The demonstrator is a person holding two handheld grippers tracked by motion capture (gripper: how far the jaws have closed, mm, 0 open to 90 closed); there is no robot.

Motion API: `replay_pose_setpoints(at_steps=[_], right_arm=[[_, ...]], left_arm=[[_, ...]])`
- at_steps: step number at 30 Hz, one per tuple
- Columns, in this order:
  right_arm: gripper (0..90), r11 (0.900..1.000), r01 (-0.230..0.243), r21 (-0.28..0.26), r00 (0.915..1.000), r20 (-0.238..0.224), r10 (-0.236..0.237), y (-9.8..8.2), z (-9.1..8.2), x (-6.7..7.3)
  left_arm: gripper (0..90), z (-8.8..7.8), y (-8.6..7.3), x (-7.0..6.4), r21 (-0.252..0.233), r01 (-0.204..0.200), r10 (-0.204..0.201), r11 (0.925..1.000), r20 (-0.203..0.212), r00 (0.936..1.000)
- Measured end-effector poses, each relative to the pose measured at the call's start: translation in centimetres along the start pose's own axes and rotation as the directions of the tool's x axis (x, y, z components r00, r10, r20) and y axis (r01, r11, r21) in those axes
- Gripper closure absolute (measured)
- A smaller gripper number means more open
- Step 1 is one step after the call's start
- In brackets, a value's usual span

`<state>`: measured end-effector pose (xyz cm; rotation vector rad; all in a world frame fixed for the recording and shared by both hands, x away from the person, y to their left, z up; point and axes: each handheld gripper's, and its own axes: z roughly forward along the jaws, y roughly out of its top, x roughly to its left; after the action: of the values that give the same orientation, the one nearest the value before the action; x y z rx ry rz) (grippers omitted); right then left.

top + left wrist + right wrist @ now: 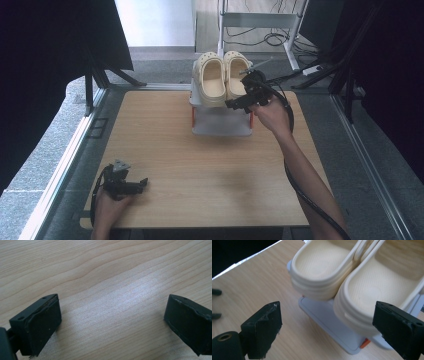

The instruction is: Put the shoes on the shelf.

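High view: right gripper (235, 103) beside cream clogs (222, 76), fingers spread, empty; left gripper (142, 183) low on table (200, 165), fingers apart.

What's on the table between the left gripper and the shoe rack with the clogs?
Nothing: in the high view only bare wooden table lies between the left gripper and the rack under the clogs.

A pair of cream-coloured foam clogs sits side by side, touching, on top of a small pale grey two-tier plastic rack (220, 127). The left clog (212, 79) and the right clog (237, 74) both stand upright, soles down, openings up. Their perforated toes point to the rack's far edge, and their heels overhang its near edge.
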<state>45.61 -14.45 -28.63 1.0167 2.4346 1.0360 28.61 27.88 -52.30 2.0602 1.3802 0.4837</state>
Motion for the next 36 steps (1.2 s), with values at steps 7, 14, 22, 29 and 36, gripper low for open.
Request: replay_pose_setpoints(at_steps=[7, 14, 22, 29, 36], right_arm=[[8.0, 0.999, 0.033, 0.018, 0.9993, -0.017, -0.033, -2.4, -1.3, 0.5], [8.0, 1.000, 0.029, 0.012, 0.9981, -0.054, -0.028, -6.0, -2.3, 0.4], [8.0, 1.000, 0.031, 0.001, 0.9976, -0.062, -0.031, -9.0, -2.8, 0.1], [7.7, 0.999, 0.040, -0.006, 0.9959, -0.080, -0.041, -12.0, -2.7, -0.4], [7.7, 0.997, 0.075, 0.007, 0.9958, -0.052, -0.075, -15.6, -2.5, -0.6]], left_arm=[[0.9, 0.0, 0.0, 0.0, 0.003, -0.001, 0.001, 1.0000, -0.001, 1.0000], [0.9, 0.0, 0.0, 0.0, 0.004, 0.000, 0.000, 1.0000, -0.003, 1.0000], [0.9, 0.0, 0.0, 0.0, 0.003, 0.001, -0.001, 1.0000, -0.004, 1.0000], [0.9, 0.0, 0.0, 0.0, 0.003, 0.001, -0.001, 1.0000, -0.006, 1.0000], [1.0, -0.1, 0.0, -0.1, 0.003, 0.002, -0.002, 1.0000, -0.005, 1.0000]])
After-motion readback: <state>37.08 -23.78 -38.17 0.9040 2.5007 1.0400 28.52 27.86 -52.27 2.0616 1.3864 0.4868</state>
